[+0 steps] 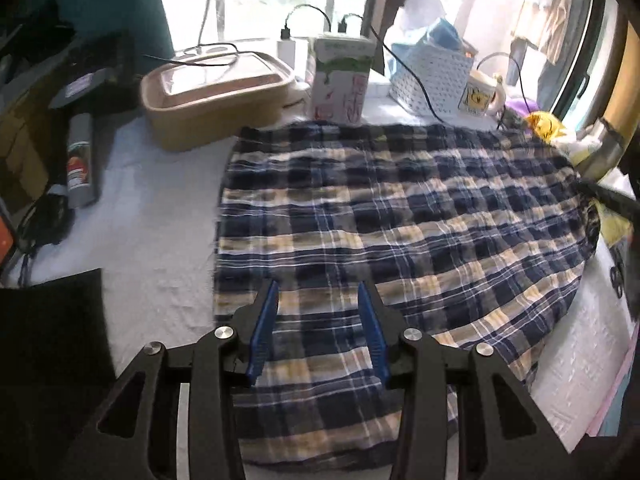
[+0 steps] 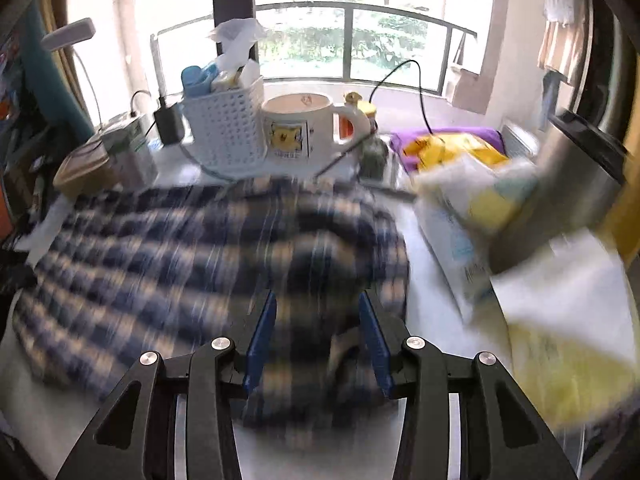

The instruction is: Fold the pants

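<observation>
The blue, white and tan plaid pants (image 1: 400, 232) lie spread flat in a broad folded panel on the white tabletop (image 1: 160, 240). My left gripper (image 1: 318, 286) hovers over the near left part of the cloth. Its blue pads (image 1: 264, 332) stand apart with nothing pinched between them. In the right wrist view the pants (image 2: 180, 248) are motion-blurred and bunch higher near the right edge. My right gripper (image 2: 317, 298) is over that near right corner, jaws apart. A rumpled fold lies below its right pad (image 2: 376, 344), and no grip shows.
Along the window side stand a beige lidded box (image 1: 216, 92), a carton (image 1: 340, 80), a white perforated basket (image 2: 228, 136) and a cream mug (image 2: 296, 128), with charger cables. Yellow and white packets (image 2: 480, 192) and a metal cylinder (image 2: 560, 184) crowd the right. A spray can (image 1: 80, 160) lies left.
</observation>
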`<state>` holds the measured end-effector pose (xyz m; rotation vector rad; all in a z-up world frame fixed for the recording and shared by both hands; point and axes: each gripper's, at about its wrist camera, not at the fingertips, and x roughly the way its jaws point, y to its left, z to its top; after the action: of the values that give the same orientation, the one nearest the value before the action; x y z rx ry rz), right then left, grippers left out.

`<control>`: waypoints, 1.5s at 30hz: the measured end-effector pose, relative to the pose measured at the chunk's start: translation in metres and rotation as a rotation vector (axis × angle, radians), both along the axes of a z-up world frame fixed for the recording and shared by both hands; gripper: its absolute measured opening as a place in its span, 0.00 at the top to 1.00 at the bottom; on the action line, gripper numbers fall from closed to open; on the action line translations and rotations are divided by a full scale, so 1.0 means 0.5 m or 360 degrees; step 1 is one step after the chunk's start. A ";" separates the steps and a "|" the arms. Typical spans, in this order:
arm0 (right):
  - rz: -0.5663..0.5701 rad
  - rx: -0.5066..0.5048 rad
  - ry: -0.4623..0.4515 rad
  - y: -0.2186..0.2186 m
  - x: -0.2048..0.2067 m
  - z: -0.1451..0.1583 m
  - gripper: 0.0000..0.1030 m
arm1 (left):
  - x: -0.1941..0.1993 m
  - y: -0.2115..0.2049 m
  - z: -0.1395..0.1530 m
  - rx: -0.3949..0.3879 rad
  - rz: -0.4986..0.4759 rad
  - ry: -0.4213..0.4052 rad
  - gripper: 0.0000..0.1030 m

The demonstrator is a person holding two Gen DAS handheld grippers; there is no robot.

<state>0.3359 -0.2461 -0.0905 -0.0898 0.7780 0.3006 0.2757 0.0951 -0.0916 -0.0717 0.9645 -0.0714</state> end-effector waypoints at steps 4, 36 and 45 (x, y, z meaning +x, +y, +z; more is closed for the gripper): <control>-0.0040 -0.0005 0.0140 0.005 0.090 -0.030 0.56 | 0.013 0.003 -0.021 -0.0004 0.0000 0.0033 0.60; -0.0380 0.0062 0.0054 -0.118 -0.085 -0.036 0.25 | -0.035 -0.006 0.001 -0.0057 0.0027 -0.0075 0.51; -0.0413 0.0377 0.0203 -0.097 -0.089 -0.099 0.25 | -0.067 0.037 0.001 -0.0068 0.0110 -0.0087 0.51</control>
<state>0.2915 -0.2945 -0.1402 0.2544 0.8650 0.1508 0.2422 0.1137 -0.0910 -0.1420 0.9050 -0.0302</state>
